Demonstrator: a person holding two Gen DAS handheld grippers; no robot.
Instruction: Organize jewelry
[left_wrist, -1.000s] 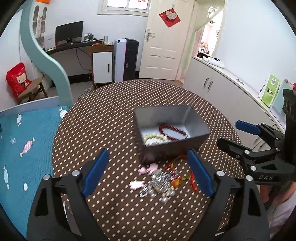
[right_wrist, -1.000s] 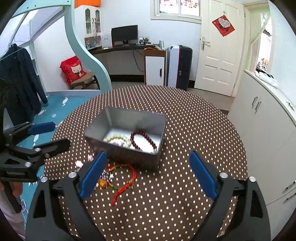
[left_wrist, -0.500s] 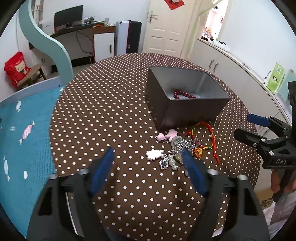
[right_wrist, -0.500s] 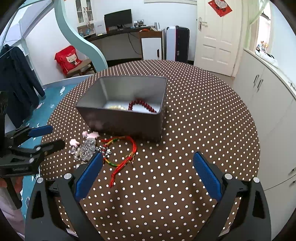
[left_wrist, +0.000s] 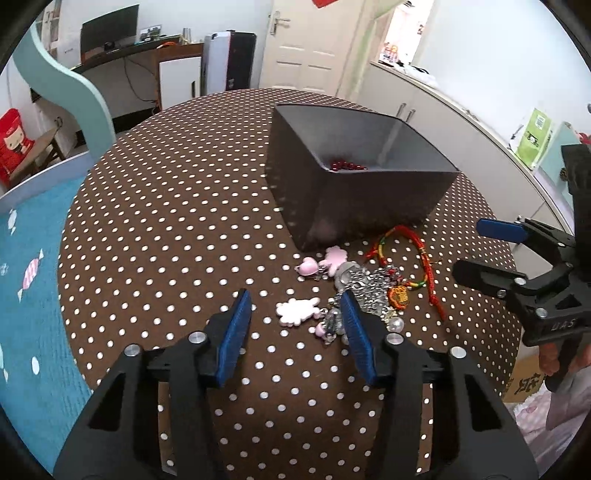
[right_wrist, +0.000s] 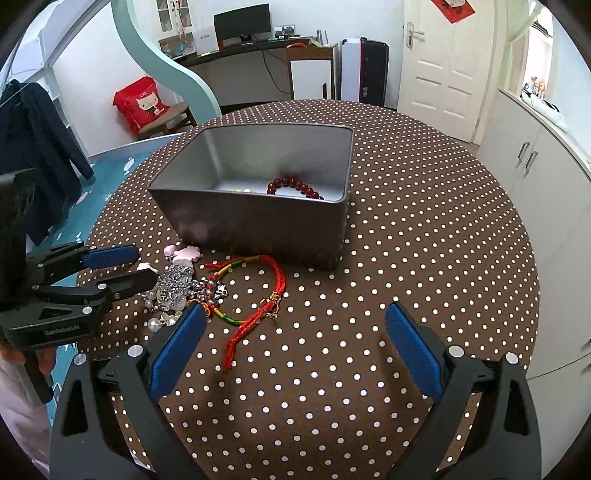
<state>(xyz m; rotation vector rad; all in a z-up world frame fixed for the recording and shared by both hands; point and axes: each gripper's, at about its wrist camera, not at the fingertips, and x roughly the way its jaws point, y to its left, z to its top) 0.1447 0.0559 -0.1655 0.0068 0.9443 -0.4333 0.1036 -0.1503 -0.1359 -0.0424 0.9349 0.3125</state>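
**A:** So where are we? Our left gripper (left_wrist: 295, 321) is angled down at the table (left_wrist: 155, 206) and its jaws are closing. The pale pink charm (left_wrist: 297, 312) sits in the gap between the blue pads (left_wrist: 232, 336), but the pads aren't touching it, so nothing's grabbed.

**B:** Agreed. Just past its right pad is the silver chain pile (left_wrist: 364, 291) with the pearl beads (left_wrist: 395, 325). Beyond the tips are two more pink charms (left_wrist: 325, 260), and right behind those the near corner of the grey tin (left_wrist: 354, 206).

**A:** The red cord bracelet (left_wrist: 421, 254) is off to the right of that pile, touching it at the orange pendant (left_wrist: 399, 297). In the tin we only see the dark red bead bracelet (left_wrist: 347, 164) from this side.

**B:** From the right camera there's a bit of pale beading (right_wrist: 242, 190) beside the red beads (right_wrist: 295, 186) in the tin (right_wrist: 255, 221), mostly hidden by the wall.

**A:** And our right gripper (right_wrist: 295, 347)?

**B:** Jaws wide apart, nothing in them, over bare dotted cloth. The tail of the red cord (right_wrist: 258, 295) lies just ahead of its left pad, the chain pile (right_wrist: 177, 288) further left, and the tin straight ahead past the cord. The left gripper (right_wrist: 122, 266) shows at the far left, tips right at the pile.

**A:** All loose pieces are just in front of the tin.
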